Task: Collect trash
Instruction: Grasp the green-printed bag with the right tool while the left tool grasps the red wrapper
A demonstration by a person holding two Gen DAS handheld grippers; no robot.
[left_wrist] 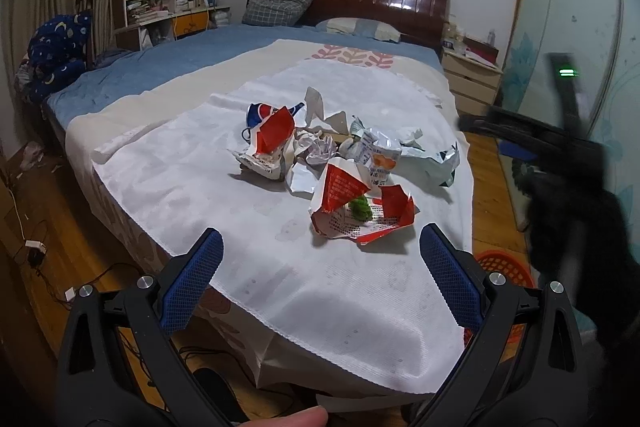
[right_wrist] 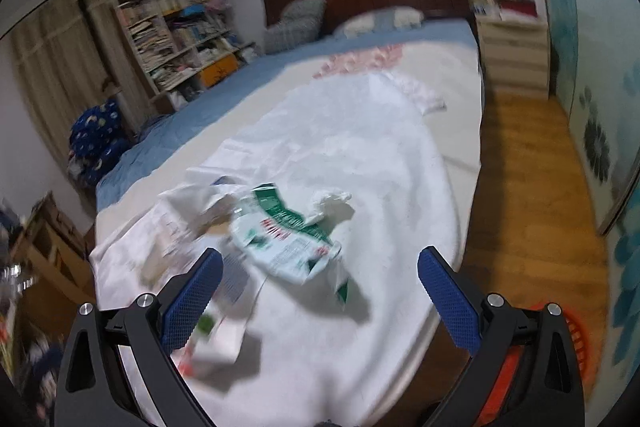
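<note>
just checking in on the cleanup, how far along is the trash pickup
Nothing looks collected yet. The wrapper pile lies on the white cloth, with the red torn wrapper nearest and the green-and-white bag beside it. Left gripper and right gripper are both open and empty. The orange basket waits on the floor. All pickup remains.

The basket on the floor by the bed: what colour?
Orange-red basket, perforated plastic; clearest in the left wrist view, beside the bed's near corner.
</note>
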